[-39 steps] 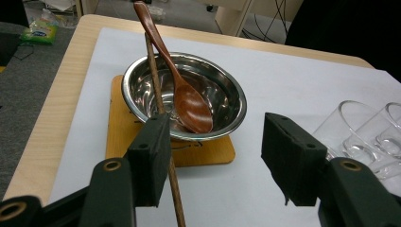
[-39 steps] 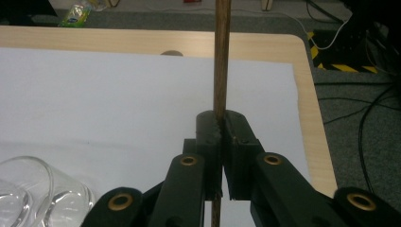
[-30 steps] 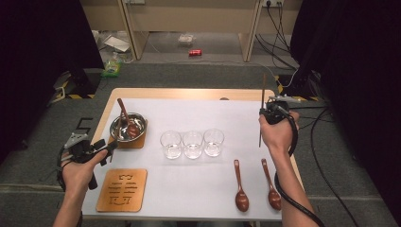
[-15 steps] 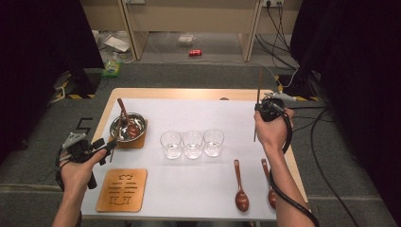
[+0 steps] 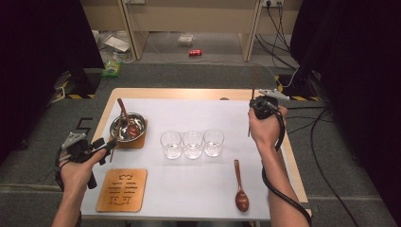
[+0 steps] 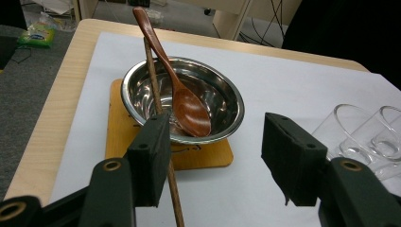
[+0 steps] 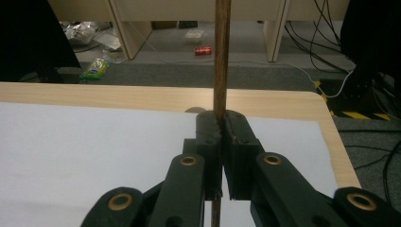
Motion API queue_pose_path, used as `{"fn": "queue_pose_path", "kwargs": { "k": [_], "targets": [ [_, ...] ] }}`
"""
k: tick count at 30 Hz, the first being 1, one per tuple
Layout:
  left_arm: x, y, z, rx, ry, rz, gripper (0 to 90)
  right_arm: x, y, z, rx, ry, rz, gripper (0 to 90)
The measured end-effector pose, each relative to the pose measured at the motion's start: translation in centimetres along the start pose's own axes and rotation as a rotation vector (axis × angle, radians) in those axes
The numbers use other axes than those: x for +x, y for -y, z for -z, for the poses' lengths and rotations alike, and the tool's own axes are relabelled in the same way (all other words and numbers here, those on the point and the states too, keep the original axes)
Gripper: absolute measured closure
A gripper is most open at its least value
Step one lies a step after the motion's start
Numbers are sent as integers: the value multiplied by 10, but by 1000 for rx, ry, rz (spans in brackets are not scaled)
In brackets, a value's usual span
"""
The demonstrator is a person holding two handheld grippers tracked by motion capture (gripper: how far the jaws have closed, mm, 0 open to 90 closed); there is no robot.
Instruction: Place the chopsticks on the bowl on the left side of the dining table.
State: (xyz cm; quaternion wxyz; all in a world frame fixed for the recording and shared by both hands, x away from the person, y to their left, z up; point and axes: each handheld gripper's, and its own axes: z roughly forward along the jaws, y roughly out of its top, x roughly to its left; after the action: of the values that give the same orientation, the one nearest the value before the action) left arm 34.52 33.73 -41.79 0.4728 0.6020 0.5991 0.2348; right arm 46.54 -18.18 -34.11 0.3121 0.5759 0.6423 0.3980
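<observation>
Chopstick (image 7: 221, 52) handling is the work in hand: the right gripper (image 5: 261, 108) has its jaws clamped tight on one thin wooden stick, which stands nearly upright, its long axis running straight up through the pads and poking out below them as well. It hangs over the right rear part of the white mat (image 5: 189, 189), close to the table's far right edge. The steel bowl (image 5: 127, 126) lies well to its left, across the row of three glasses (image 5: 192, 144), so a move to the bowl would need to carry the stick leftward and probably above or behind the glass rims. Behind the glasses the mat is bare, which gives open room. The left gripper (image 6: 215, 161) is far nearer the bowl; its jaws stand wide, and a second chopstick (image 6: 158, 118) rests against the inner face of one jaw, leaning into the bowl beside a wooden spoon (image 6: 182, 97). Another spoon (image 5: 239, 187) lies on the mat near the front, below the right forearm.
</observation>
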Motion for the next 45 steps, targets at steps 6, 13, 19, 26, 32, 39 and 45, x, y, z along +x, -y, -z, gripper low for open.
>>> {"fn": "queue_pose_path", "kwargs": {
  "k": [6,13,19,26,32,39,45],
  "targets": [
    [0,-1,1,-7,-1,-1,425,6,-3,-1,-21,-8,3,859],
    [-1,0,1,-7,3,-1,425,11,-4,-5,-37,-15,7,859],
    [0,-1,2,-12,1,2,425,17,-3,-9,-52,-23,8,859],
    [1,-1,2,-13,2,3,425,23,-3,-12,-68,-36,11,858],
    [1,-1,2,-16,1,4,425,28,-2,-15,-71,-47,17,859],
    [1,-1,2,-14,2,3,425,35,-3,-19,-69,-61,20,858],
    [1,-1,3,-19,3,5,425,39,-2,-23,-83,-68,28,858]
  ]
}}
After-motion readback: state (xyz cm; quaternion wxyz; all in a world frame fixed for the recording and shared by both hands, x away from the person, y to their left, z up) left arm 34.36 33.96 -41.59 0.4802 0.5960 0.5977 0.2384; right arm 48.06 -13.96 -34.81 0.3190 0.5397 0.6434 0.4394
